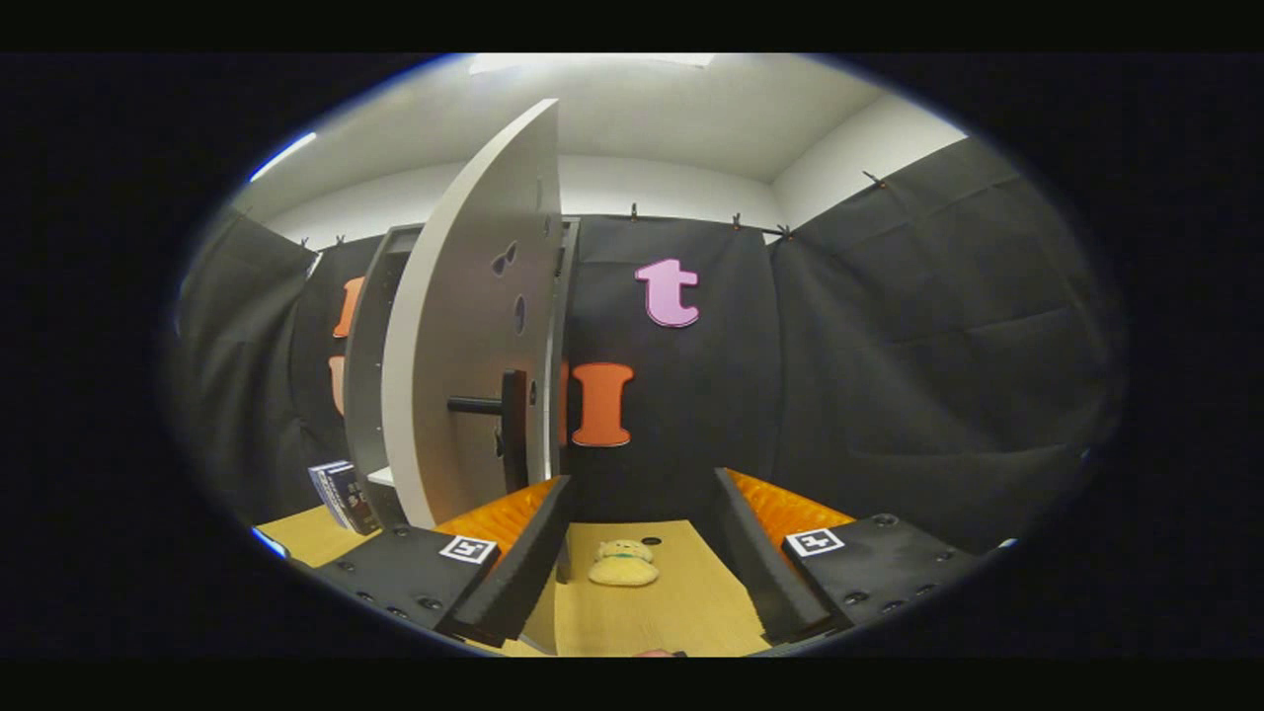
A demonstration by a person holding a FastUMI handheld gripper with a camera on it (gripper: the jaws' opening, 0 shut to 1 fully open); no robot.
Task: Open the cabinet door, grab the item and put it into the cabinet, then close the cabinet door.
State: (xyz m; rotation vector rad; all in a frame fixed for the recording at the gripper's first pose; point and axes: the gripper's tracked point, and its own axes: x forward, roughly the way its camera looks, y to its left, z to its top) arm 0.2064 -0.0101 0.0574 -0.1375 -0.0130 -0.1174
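Between the spread, empty fingers of the gripper (pixel 640 553), one yellow plush toy (pixel 623 564) lies on the wooden tabletop (pixel 681 607). Beyond the left finger, one white cabinet door (pixel 464 326) stands open, its black handle (pixel 499 420) showing; two books (pixel 341 494) lean beside the cabinet (pixel 373 365).

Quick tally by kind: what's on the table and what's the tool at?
Cabinet, door open: 1
Soft toy: 1
Books beside the cabinet: 2, perhaps more, hard to tell
Tool, open, toy just ahead between its fingers: 1
Total: 5
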